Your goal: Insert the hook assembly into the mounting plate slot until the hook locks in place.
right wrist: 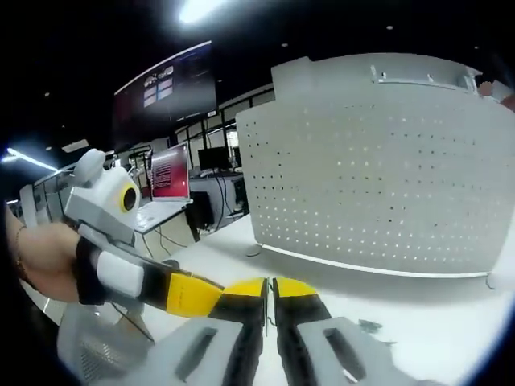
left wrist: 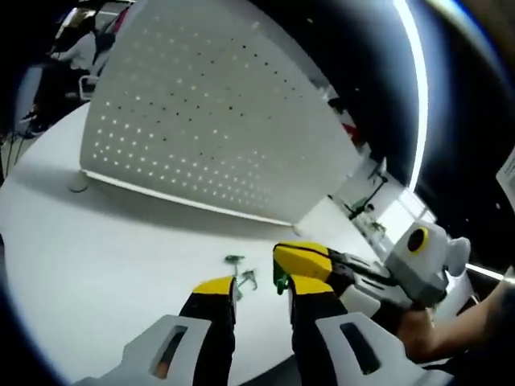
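White table [left wrist: 96,265] spreads under both tools, and a white board full of small holes [left wrist: 209,121] stands upright on it, ahead of the jaws in both views; behind it is a dim office with screens.

In the left gripper view the left gripper [left wrist: 261,293] has its jaws apart, with a narrow gap between the yellow tips. A small green hook [left wrist: 241,273] lies on the table just ahead of the left tip, with a second little green piece close beside it; they are too small to tell their shape exactly. The right gripper [left wrist: 302,259] comes in from the right of this view and its tip is touching or almost touching the right tip of the left gripper. Something green [left wrist: 280,281] shows just below that tip; I cannot tell if it is held.

In the right gripper view the right gripper [right wrist: 269,288] has its jaws pressed nearly together, but whether something is between them I cannot tell. The left gripper [right wrist: 189,293] reaches in from the left side.

I judge that the step is picking up or passing the hook, before the insertion. The next move probably needs a firm grasp, then carrying it forward to the board and pushing it into a hole.

The hook's long axis and pointing direction are not clear.
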The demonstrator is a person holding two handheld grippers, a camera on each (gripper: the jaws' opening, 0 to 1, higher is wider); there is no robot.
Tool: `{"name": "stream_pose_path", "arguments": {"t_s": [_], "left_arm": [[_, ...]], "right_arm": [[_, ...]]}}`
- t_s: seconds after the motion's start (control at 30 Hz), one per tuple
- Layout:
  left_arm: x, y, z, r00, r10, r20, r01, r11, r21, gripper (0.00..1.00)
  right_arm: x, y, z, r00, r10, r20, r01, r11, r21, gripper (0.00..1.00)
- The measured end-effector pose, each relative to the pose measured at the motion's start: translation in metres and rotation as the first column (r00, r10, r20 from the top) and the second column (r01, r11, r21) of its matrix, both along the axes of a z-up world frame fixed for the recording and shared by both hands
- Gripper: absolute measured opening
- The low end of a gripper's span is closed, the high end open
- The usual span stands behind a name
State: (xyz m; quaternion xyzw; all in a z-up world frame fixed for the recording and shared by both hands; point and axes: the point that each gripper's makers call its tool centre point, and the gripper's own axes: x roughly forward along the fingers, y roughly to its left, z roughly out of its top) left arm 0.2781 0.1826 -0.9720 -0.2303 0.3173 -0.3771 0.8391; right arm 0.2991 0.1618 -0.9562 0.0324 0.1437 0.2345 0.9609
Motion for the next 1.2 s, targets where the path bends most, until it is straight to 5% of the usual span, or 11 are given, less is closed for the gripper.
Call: {"name": "stream_pose_path", "arguments": {"t_s": [0.43,0.7,1.2], "left_arm": [[-0.01,-0.011,0.013,0.998,-0.045,-0.047,0.039,0.991,-0.125,0.06],[-0.012,-0.014,0.015,0.997,-0.068,-0.041,0.063,0.991,-0.122,0.03],[-0.011,-0.012,0.013,0.995,-0.096,0.018,0.096,0.995,-0.012,0.01]], "right_arm": [[-0.004,-0.001,0.006,1.0,0.001,0.017,-0.002,1.0,0.031,0.0],[-0.006,-0.003,0.006,1.0,0.006,0.016,-0.007,0.999,0.047,0.0],[-0.005,-0.002,0.002,1.0,0.017,-0.002,-0.017,0.999,0.033,0.02]]}}
